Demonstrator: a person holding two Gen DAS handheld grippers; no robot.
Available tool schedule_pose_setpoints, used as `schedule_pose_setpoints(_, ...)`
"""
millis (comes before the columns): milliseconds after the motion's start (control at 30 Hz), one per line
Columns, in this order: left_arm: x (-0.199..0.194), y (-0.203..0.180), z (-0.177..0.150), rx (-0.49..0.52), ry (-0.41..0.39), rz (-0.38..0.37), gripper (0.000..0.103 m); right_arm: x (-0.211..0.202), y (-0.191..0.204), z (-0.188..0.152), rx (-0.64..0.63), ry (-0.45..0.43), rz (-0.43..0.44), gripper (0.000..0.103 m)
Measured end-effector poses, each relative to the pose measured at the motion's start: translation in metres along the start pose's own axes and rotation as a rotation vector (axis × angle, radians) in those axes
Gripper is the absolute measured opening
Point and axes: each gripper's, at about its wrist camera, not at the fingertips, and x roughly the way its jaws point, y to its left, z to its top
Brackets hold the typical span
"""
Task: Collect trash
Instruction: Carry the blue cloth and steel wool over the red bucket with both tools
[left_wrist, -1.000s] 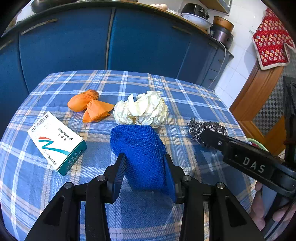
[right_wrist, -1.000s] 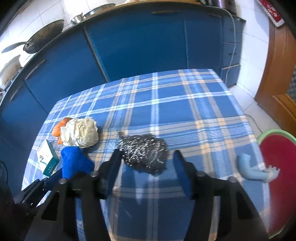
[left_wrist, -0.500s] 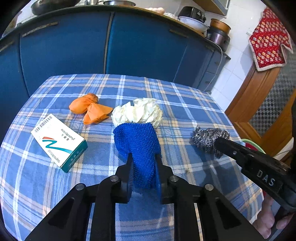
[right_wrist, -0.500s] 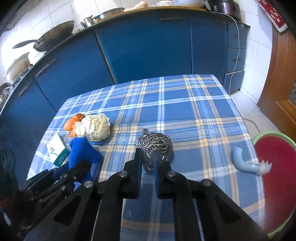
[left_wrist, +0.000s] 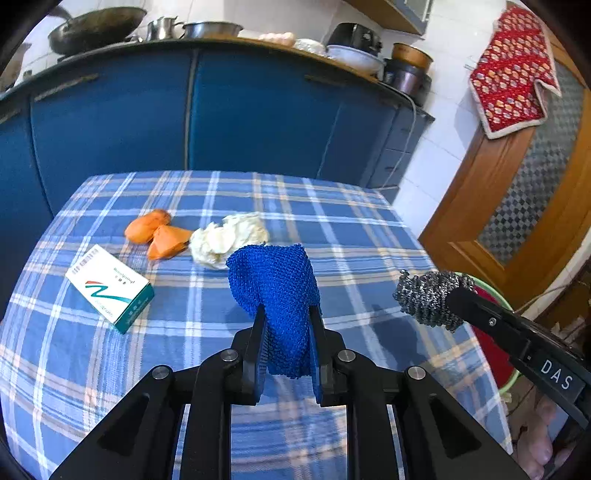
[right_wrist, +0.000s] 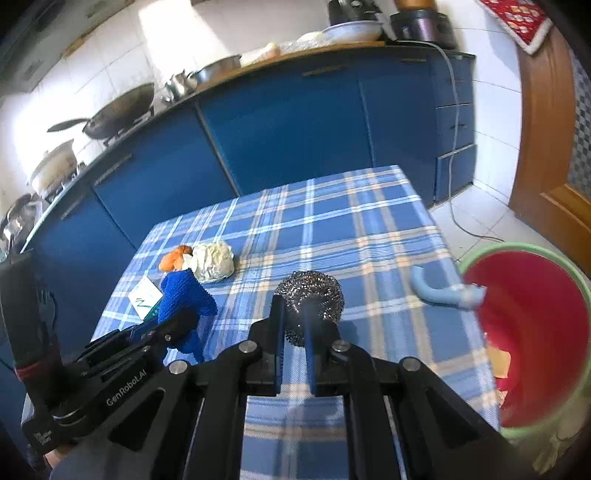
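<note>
Left wrist view. The left gripper (left_wrist: 286, 347) is clamped on a blue knitted cloth (left_wrist: 275, 288); the pads press its lower part, and the upper part stands free above the jaws. The cloth looks to be clear of the checked tablecloth (left_wrist: 351, 229), judging by the shadow beneath it. The grip is low on the cloth, probably because the soft fabric folds and gives the pads a thick wad to bite. To the right, the right gripper (left_wrist: 448, 301) enters the view with a steel scourer (left_wrist: 430, 299) pinched at its tip, also off the table. On the table lie a medicine box (left_wrist: 110, 286), two pieces of orange peel (left_wrist: 157, 234) and a crumpled white paper ball (left_wrist: 229, 238), the paper just beside the peel; all appear to be trash not yet collected.

Right wrist view. The right gripper (right_wrist: 295, 325) is closed on the steel scourer (right_wrist: 310, 301), which bulges above the pads; the springy wire compresses, so the jaws stand nearly together. A red bucket with a green rim (right_wrist: 476, 258) sits beside the table's right edge, below table height, likely the bin, since scraps show inside it. A pale blue pipe piece (right_wrist: 439, 291) lies on the tablecloth (right_wrist: 332, 221) near that edge. The left gripper (right_wrist: 177, 321) shows at left with the blue cloth (right_wrist: 181, 295).

Judgement: both items are lifted for carrying to the bucket.
</note>
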Motion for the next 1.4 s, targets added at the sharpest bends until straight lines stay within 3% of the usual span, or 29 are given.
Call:
schedule_pose_setpoints(333, -0.017, -0.034, 0.001, 0.057, -0.016, -0.070, 0.019, -0.041, -0.041, -0.010, 0.105, -0.053, -0.041, 0.012)
schedule_pose_setpoints(600, -0.016, -0.061, -0.003, 0.098, 0.003, -0.109, 0.019, -0.068, -0.086, -0.019, 0.194, -0.093, -0.123, 0.012)
schedule_pose_setpoints(933, -0.009, -0.093, -0.007, 0.158, 0.023, -0.146, 0.019, -0.075, -0.136, -0.033, 0.286, -0.082, -0.223, 0.013)
schedule_pose_setpoints(1267, -0.002, -0.123, -0.009, 0.199, 0.044, -0.202, 0.019, -0.070, -0.170, -0.044, 0.363, -0.051, -0.241, 0.019)
schedule_pose_setpoints(1400, 0.002, -0.138, -0.010, 0.224, 0.051, -0.221, 0.019, -0.077, -0.176, -0.045, 0.367, -0.070, -0.257, 0.027)
